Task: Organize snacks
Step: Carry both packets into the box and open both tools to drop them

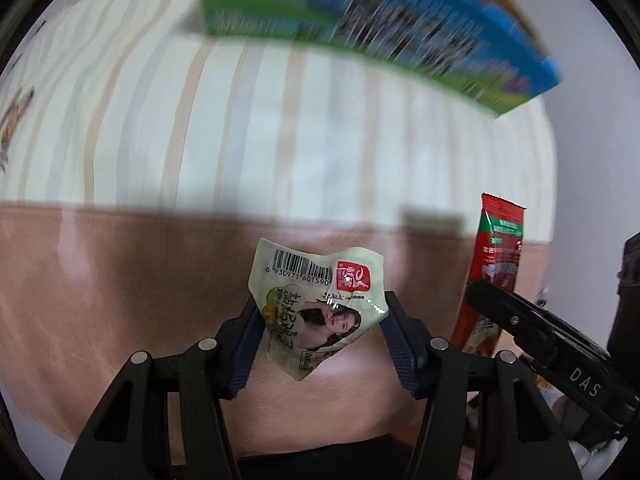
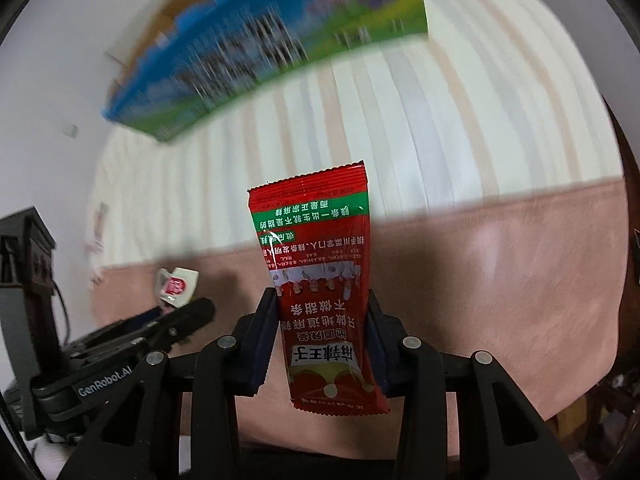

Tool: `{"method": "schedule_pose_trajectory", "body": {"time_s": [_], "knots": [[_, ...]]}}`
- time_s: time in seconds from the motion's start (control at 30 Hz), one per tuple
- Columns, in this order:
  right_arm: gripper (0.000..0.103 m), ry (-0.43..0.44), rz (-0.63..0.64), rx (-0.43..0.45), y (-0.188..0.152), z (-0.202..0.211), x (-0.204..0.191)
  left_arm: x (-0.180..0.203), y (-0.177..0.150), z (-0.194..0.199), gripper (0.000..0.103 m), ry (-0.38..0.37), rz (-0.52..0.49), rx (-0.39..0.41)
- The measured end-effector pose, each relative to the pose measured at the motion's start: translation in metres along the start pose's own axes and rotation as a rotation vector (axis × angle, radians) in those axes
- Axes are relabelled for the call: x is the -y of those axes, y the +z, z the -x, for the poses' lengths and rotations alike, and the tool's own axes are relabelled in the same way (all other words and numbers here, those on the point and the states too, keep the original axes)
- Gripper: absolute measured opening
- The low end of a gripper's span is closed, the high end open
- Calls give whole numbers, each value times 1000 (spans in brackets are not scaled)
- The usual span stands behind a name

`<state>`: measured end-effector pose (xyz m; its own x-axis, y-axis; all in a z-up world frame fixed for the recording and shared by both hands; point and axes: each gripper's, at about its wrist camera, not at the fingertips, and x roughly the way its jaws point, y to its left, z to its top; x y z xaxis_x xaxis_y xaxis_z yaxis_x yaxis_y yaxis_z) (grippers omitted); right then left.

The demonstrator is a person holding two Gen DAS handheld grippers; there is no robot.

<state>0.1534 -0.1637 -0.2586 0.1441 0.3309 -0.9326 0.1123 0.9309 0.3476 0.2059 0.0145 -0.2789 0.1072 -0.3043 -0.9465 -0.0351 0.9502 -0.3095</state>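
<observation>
My left gripper (image 1: pixel 322 320) is shut on a pale green snack packet (image 1: pixel 320 300) with a barcode and a woman's picture, held above the bed. My right gripper (image 2: pixel 322 324) is shut on a tall red spicy-strip packet (image 2: pixel 320 280), held upright. The red packet also shows in the left wrist view (image 1: pixel 494 264) at the right, with the right gripper's black body below it. The green packet shows small in the right wrist view (image 2: pixel 178 285) at the left, above the left gripper's body. A blue and green carton (image 1: pixel 360 28) lies at the far side of the bed, also in the right wrist view (image 2: pixel 260 44).
A bed with a striped cream sheet (image 1: pixel 280 128) and a pink blanket (image 1: pixel 120 300) lies under both grippers. White wall (image 2: pixel 48 80) stands beyond the bed. A dark object (image 2: pixel 24 264) stands at the left edge of the right wrist view.
</observation>
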Motion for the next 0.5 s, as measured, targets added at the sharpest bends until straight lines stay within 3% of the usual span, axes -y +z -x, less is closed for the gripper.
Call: {"method": "schedule_pose_trajectory", "body": {"time_s": [0.3,0.5], "knots": [[43,114,46,174,87,87,-33,46,86,94,55,-100,-70,159],[43,87,81,252,169,118,-45,72,153,117,55,-12,-121,218]]}}
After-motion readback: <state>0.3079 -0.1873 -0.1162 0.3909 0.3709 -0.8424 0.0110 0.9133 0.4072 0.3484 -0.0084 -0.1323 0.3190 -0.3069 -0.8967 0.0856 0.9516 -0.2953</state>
